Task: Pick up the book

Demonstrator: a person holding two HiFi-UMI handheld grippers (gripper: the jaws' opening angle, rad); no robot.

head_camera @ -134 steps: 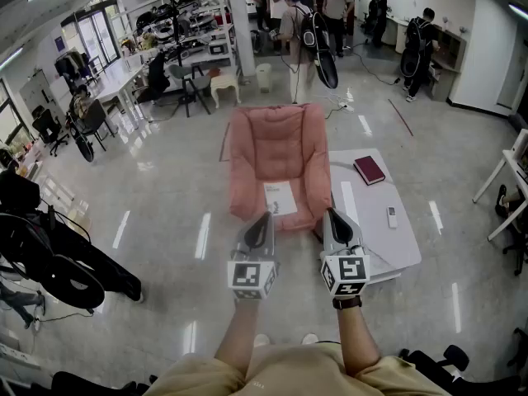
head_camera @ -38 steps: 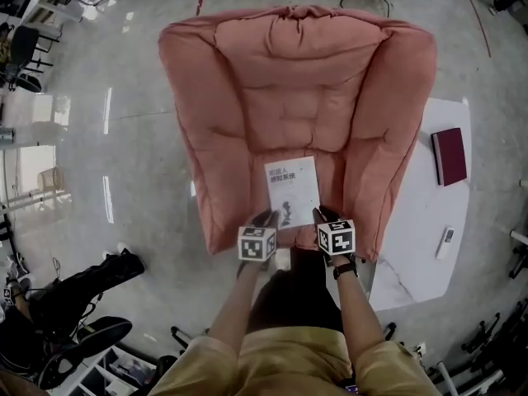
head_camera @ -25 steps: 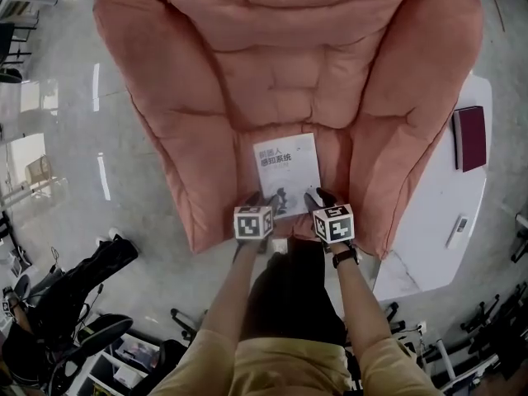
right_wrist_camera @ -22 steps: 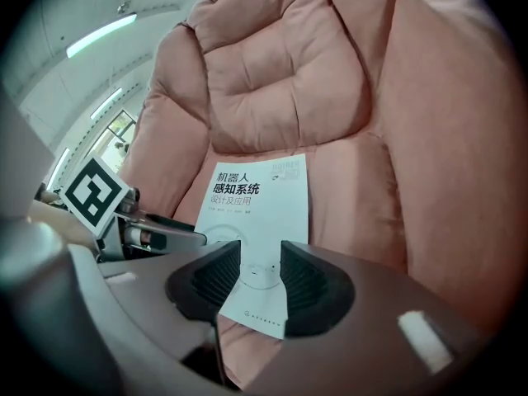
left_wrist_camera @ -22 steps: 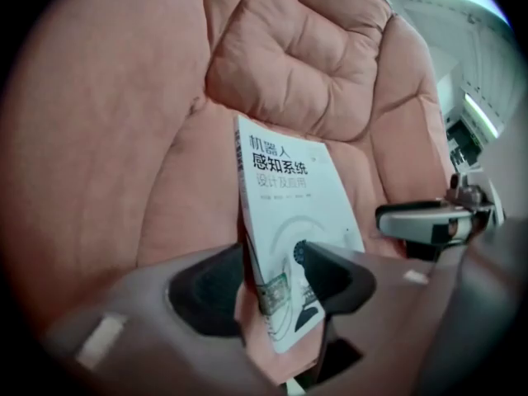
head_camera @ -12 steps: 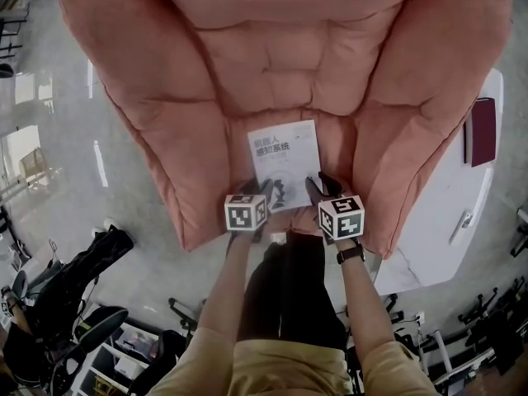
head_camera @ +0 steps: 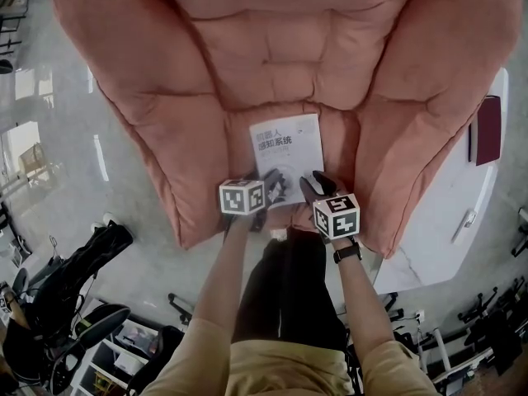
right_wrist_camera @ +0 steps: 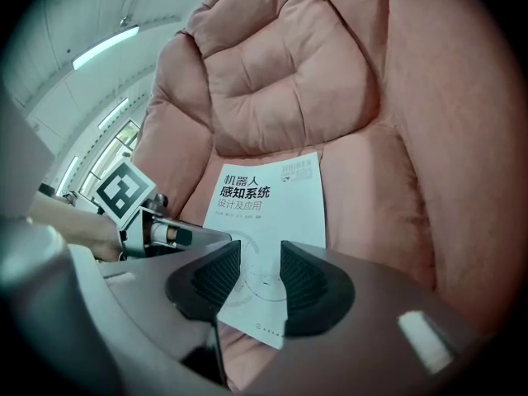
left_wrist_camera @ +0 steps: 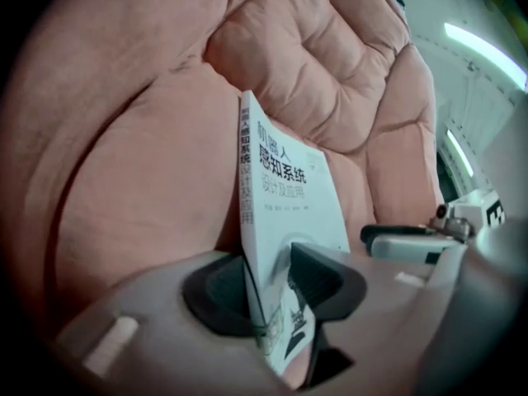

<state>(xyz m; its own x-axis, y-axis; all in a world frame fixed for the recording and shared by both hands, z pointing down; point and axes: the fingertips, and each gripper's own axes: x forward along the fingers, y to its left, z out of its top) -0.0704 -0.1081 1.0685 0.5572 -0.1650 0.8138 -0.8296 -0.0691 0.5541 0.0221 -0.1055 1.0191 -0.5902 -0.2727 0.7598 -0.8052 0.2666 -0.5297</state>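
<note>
A white book [head_camera: 285,147] with dark print lies on the seat of a pink armchair [head_camera: 289,48]. My left gripper [head_camera: 266,181] is at the book's near left corner. In the left gripper view its jaws are closing, and the book's [left_wrist_camera: 285,180] spine edge stands between the pads, which touch both sides. My right gripper [head_camera: 312,180] hovers over the near right corner. Its pads [right_wrist_camera: 309,275] stand a narrow gap apart with nothing between them, and the book [right_wrist_camera: 268,196] lies just beyond. The left gripper [right_wrist_camera: 177,236] shows at that view's left.
A white low table [head_camera: 450,221] stands right of the armchair, with a dark red book [head_camera: 487,130] and a remote [head_camera: 469,219] on it. Dark bags [head_camera: 58,279] and chair bases lie on the glossy floor at the lower left.
The armchair has filled the head view. My left gripper has come down onto the book's near left corner and its jaws have narrowed round the edge. The right gripper has stayed close by.
</note>
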